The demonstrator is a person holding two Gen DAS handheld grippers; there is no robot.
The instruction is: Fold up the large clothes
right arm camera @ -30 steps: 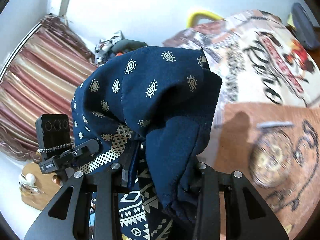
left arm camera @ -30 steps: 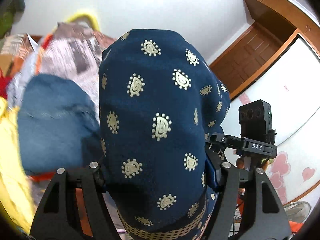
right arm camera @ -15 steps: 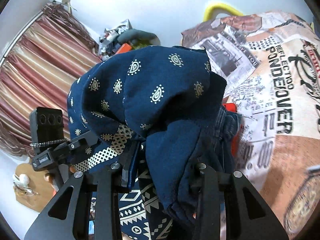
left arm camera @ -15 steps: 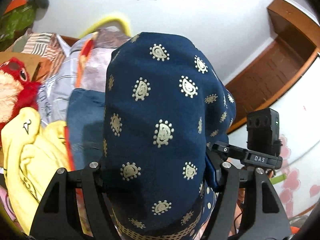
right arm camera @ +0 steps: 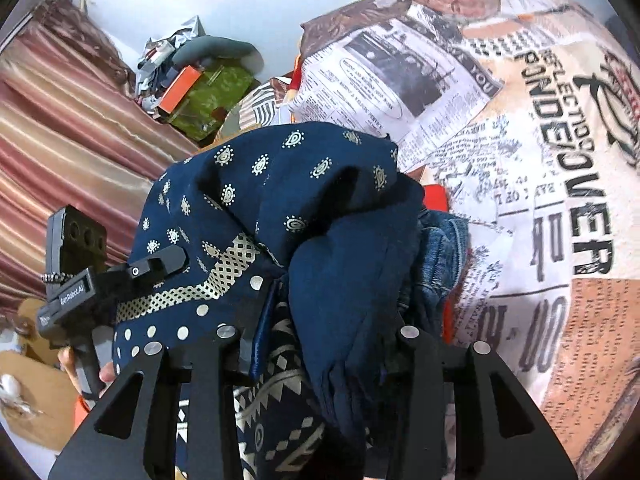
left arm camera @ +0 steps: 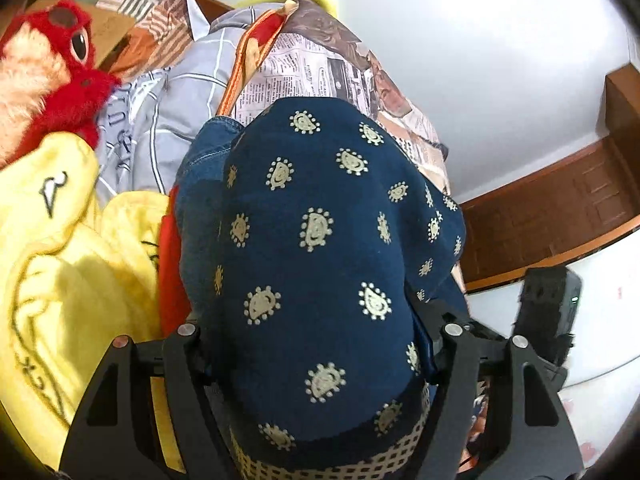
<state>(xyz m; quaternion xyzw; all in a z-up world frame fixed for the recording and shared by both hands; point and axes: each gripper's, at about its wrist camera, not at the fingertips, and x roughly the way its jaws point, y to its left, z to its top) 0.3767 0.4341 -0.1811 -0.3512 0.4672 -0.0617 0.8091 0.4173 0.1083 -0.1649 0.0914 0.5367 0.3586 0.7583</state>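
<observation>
While both grippers clamp it, the navy garment [left arm camera: 320, 264] bulges over the left gripper [left arm camera: 316, 344] and bunches in the right gripper [right arm camera: 332, 332]. Change: over the last second both views have swung from wall toward the clothes pile, the bundle unaltered; judged a carry to the stack, fold likely complete. Left view only: red plush [left arm camera: 52, 64], yellow plush [left arm camera: 60, 264], denim [left arm camera: 204, 184] just behind the garment, wardrobe [left arm camera: 560, 208]. Right view only: curtain [right arm camera: 60, 132], newsprint blanket [right arm camera: 540, 160], and the garment's lattice border [right arm camera: 208, 276].
</observation>
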